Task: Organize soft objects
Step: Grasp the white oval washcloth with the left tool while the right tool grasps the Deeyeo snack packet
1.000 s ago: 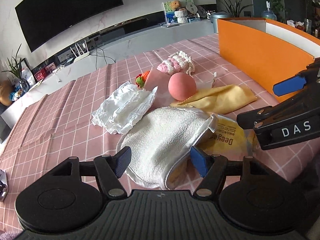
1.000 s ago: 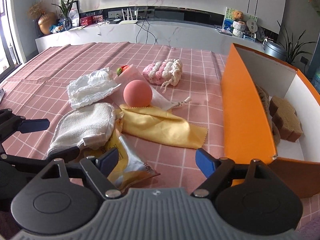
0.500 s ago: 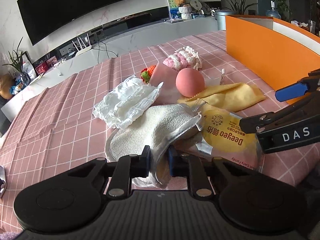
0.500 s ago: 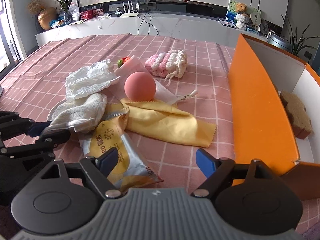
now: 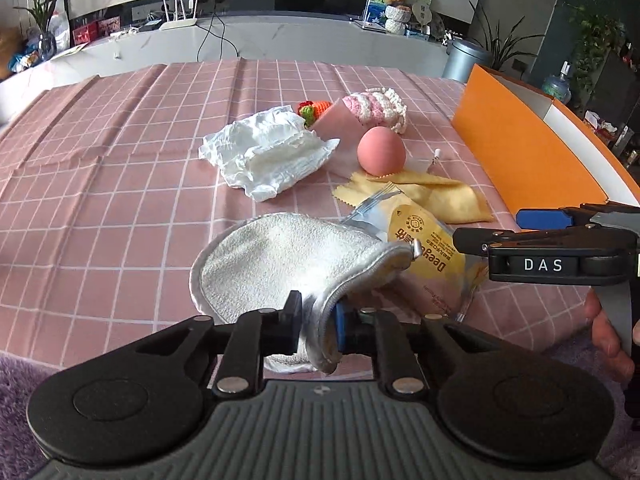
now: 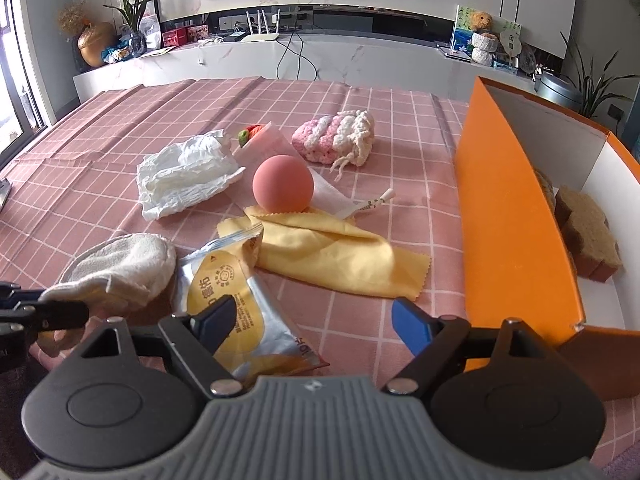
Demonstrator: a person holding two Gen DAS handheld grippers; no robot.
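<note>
Two grippers in frame. Orange box (image 6: pixel 516 216) far right; sponge (image 6: pixel 588 236) inside. Left gripper (image 5: pixel 318 326) — jaws just closed further, clamping white terry pad (image 5: pixel 280 260), lower centre, over snack packet (image 5: pixel 430 248). Right gripper (image 6: pixel 312 326) — jaws spread wide, empty, lower centre.

Packet (image 5: pixel 428 244): near end under towel (image 5: pixel 280 264) in left wrist view; print partly covered. In right wrist view its lower corner sits behind the right gripper (image 6: pixel 316 324).
Knit carrot (image 6: pixel 250 134): mostly behind pink sheet (image 6: pixel 272 148).
Box (image 6: pixel 516 216): far side cut by frame edge; sponges (image 6: pixel 584 236) inside partly hidden by its orange wall.
Small white tube (image 6: pixel 370 204): markings too small to read.
Hand (image 5: pixel 608 332): only fingers at right edge.
</note>
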